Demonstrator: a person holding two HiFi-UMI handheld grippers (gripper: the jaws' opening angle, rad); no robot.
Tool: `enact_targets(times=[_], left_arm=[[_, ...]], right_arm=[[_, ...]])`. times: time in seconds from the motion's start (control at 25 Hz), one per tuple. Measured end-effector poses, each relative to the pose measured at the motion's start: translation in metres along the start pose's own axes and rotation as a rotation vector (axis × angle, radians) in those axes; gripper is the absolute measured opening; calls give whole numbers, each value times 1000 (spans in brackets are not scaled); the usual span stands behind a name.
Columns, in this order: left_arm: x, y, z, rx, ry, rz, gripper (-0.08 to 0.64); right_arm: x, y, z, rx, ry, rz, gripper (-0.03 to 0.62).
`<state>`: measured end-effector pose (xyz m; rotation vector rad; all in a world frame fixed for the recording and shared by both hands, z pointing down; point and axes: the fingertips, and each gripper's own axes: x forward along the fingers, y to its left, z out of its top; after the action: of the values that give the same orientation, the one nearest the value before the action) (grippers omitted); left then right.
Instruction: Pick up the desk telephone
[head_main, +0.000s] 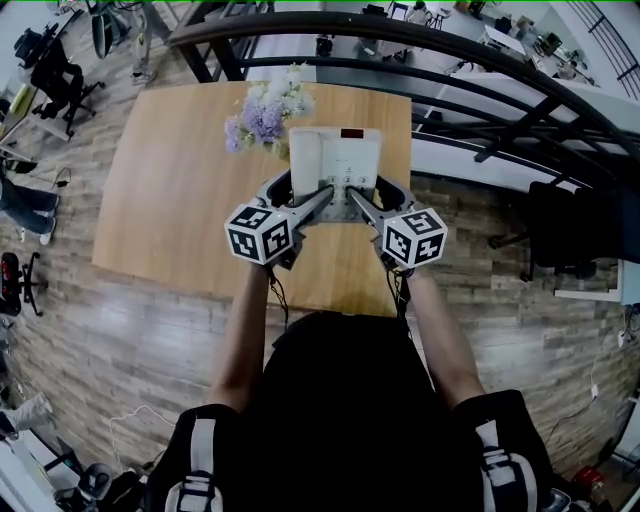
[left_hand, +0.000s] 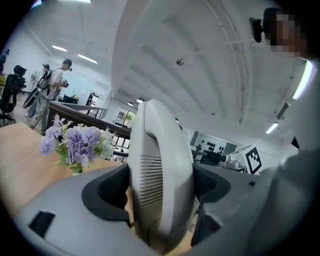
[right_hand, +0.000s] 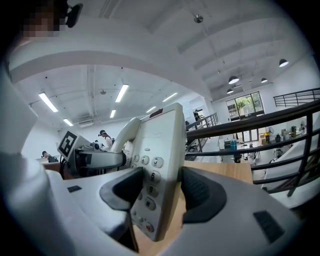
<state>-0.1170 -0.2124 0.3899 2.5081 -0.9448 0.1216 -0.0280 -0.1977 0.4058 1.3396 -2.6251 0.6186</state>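
The white desk telephone (head_main: 335, 160) is held between both grippers over the wooden table (head_main: 180, 200), with its keypad face turned up toward me. My left gripper (head_main: 305, 190) is shut on the handset side; in the left gripper view the handset (left_hand: 162, 165) fills the gap between the dark pads (left_hand: 107, 187). My right gripper (head_main: 375, 195) is shut on the keypad side, and its pads (right_hand: 200, 192) press the telephone's body (right_hand: 157, 150) by the number keys. The left gripper (right_hand: 95, 160) also shows beyond the telephone in the right gripper view.
A bunch of purple and white flowers (head_main: 265, 115) stands on the table just left of the telephone, also in the left gripper view (left_hand: 75, 145). A dark railing (head_main: 450, 60) curves behind the table. Office chairs (head_main: 55, 75) stand at the far left.
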Motion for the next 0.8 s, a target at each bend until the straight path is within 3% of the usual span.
enact_targets(times=[0.8], left_arm=[[-20,0,1,18,-6,32,405]], right_arm=[[1,19,0,-16,-5,17,255]])
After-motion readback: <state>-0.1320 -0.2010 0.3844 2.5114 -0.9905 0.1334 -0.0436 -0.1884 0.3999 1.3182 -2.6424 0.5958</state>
